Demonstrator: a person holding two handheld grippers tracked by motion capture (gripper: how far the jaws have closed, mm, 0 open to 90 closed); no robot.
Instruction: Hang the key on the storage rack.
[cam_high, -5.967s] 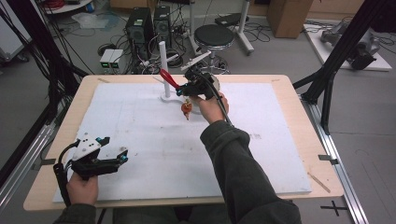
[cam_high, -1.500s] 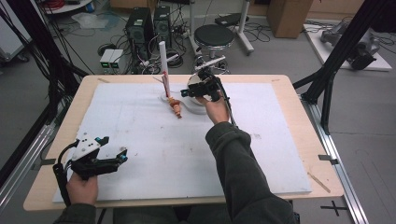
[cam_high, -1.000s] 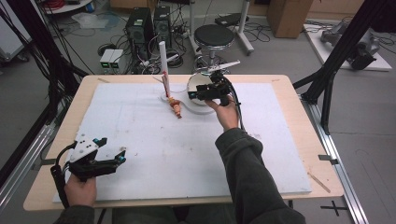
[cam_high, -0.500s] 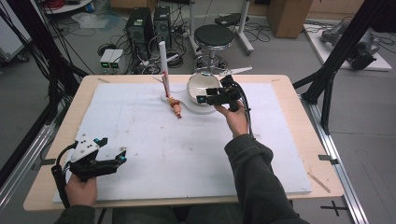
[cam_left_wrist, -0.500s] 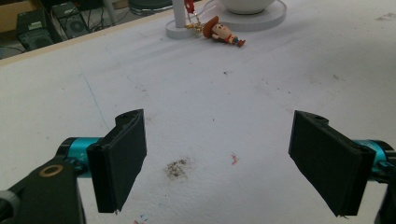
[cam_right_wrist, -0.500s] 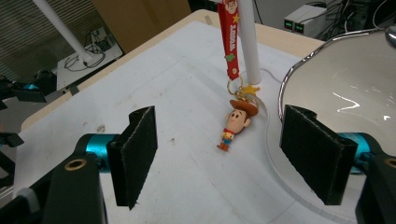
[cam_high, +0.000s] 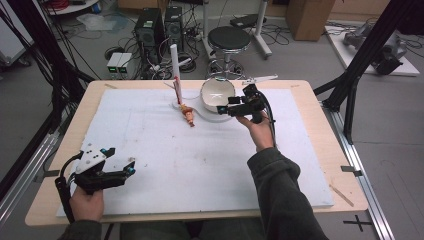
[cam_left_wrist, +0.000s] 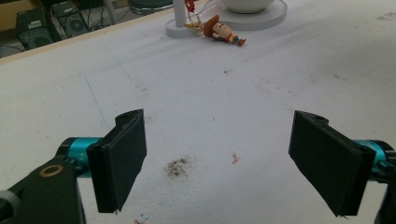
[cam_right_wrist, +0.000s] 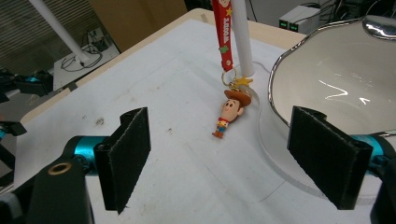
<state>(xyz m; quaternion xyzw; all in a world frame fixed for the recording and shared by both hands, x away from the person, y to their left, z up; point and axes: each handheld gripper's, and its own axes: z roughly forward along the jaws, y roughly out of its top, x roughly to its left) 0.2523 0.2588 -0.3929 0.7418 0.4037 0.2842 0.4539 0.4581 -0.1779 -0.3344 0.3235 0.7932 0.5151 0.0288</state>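
The keychain figure (cam_right_wrist: 229, 114) is a small cowboy doll on a red lanyard (cam_right_wrist: 222, 32), which hangs from the white upright post (cam_right_wrist: 241, 37). In the right gripper view the figure lies on the tabletop (cam_right_wrist: 154, 135) just left of centre, at the foot of the post and near the rim of the white bowl (cam_right_wrist: 336, 79). In the high view it is seen at upper centre (cam_high: 188, 115), left of the bowl (cam_high: 218, 94).

The figure is judged to be light and of hard moulded plastic, smooth and somewhat slippery. The lanyard is soft, flat webbing and will fold or swing freely when lifted. The small gold ring joining them is thin and offers little purchase.

A hold is best taken across the figure's body or hat brim, or on the flat of the lanyard just above the ring. The bowl is glossy and probably breakable; contact with its rim is to be avoided.

The right tongs (cam_right_wrist: 219, 161) are set wide, their jaws having just been opening, with nothing between the pads. The left tongs (cam_left_wrist: 219, 163) are likewise spread wide and empty, low over bare tabletop at the lower left of the high view (cam_high: 127, 171).
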